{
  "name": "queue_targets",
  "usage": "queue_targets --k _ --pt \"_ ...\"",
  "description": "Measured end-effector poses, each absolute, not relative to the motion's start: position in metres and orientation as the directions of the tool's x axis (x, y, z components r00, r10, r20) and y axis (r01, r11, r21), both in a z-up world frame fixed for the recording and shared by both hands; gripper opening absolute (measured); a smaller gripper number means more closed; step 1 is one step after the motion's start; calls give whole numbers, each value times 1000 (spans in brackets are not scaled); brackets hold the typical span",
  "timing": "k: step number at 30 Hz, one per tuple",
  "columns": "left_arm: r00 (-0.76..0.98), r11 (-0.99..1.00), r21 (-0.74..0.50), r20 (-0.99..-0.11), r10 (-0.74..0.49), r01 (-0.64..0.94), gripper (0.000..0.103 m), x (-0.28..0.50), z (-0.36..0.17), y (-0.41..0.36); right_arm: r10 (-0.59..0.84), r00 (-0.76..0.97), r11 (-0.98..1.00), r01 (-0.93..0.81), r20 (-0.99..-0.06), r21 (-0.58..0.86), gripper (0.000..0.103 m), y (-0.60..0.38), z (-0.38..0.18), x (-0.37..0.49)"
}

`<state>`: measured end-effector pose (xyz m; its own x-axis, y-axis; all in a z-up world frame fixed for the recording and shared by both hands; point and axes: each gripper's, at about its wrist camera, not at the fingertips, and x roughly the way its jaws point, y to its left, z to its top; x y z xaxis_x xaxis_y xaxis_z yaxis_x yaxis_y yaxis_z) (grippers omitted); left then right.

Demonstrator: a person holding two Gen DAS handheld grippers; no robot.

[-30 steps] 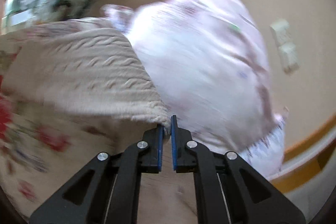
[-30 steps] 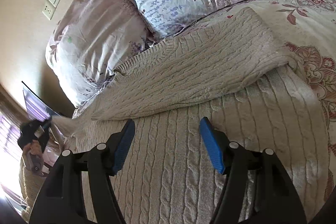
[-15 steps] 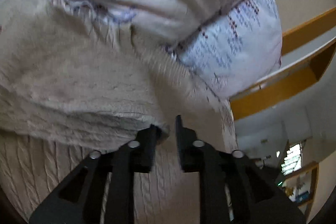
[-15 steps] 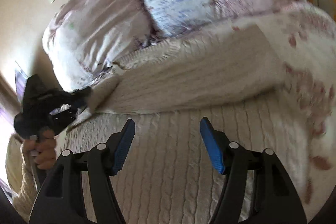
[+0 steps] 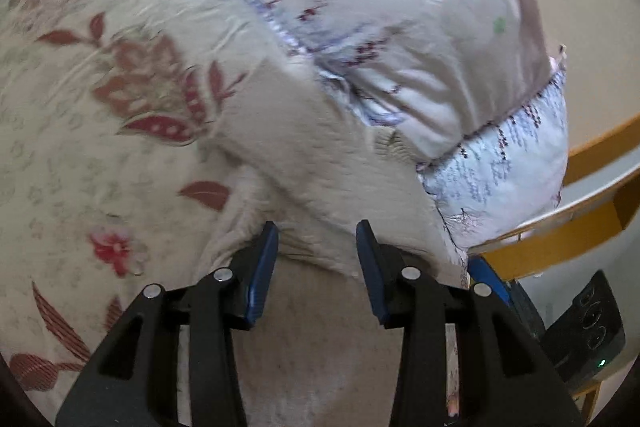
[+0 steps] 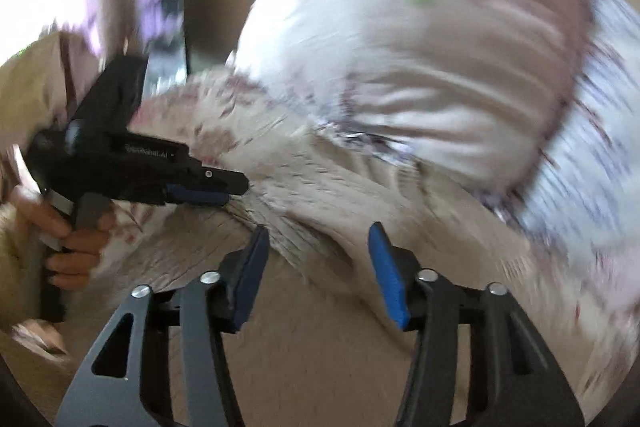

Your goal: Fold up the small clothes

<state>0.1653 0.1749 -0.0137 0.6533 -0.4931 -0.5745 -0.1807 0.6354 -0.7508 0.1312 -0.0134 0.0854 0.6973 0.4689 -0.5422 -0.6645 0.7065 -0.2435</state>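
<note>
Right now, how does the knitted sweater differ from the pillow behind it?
The sweater is plain beige knit; the pillow is smooth pale cloth with small purple prints. The sweater lies flat and folded over itself; the pillow is plump and stands higher. The sweater reaches between the open left tongs; the pillow lies well beyond them. Both rest on the flowered bedspread, the sweater's far edge against the pillow.
</note>
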Motion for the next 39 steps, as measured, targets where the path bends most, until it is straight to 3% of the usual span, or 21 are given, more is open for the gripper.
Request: queue_targets --k 6,8,9,11,14,18,22,26,27,28,32,37,39 --pt "662 626 -760 -561 -498 -174 34 163 -18 181 355 732 657 -638 -581 -402 46 31 56 153" --pt "664 619 -766 -556 -501 -174 34 163 -19 181 301 749 663 -609 -590 -435 25 38 47 163" --pt "664 618 -767 -555 -501 -174 33 162 -19 182 286 754 671 -598 -591 -439 9 38 45 165" --pt "666 616 -769 -551 -503 -171 31 160 -20 183 302 749 717 -586 -590 -377 9 30 46 172" --pt "664 621 -764 -557 -499 -175 27 161 -21 184 326 788 824 -508 -523 -252 8 -2 64 169" --pt "664 622 -764 -557 -499 -174 27 160 -21 184 319 832 948 -280 -454 153 8 -100 88 169" --pt "660 635 -754 -565 -496 -168 27 160 -21 183 361 741 887 -86 -566 453 9 -180 57 177" --pt "654 633 -756 -565 -504 -166 27 162 -21 183 339 719 860 24 -606 509 24 -217 38 163" --pt "653 631 -758 -564 -505 -167 27 162 -21 183 325 733 861 32 -597 508 37 -221 40 160" --pt "653 630 -759 -564 -506 -168 27 162 -21 183 302 758 869 32 -578 495 45 -227 46 155" --pt "651 641 -750 -570 -502 -163 27 162 -21 183 249 814 946 -88 -524 313 45 -207 67 142" --pt "649 644 -747 -573 -501 -163 27 163 -20 183 206 860 883 -369 -467 -291 45 -105 76 117" --pt "649 639 -751 -570 -504 -164 27 163 -20 183 217 849 809 -433 -482 -398 45 -77 67 117"
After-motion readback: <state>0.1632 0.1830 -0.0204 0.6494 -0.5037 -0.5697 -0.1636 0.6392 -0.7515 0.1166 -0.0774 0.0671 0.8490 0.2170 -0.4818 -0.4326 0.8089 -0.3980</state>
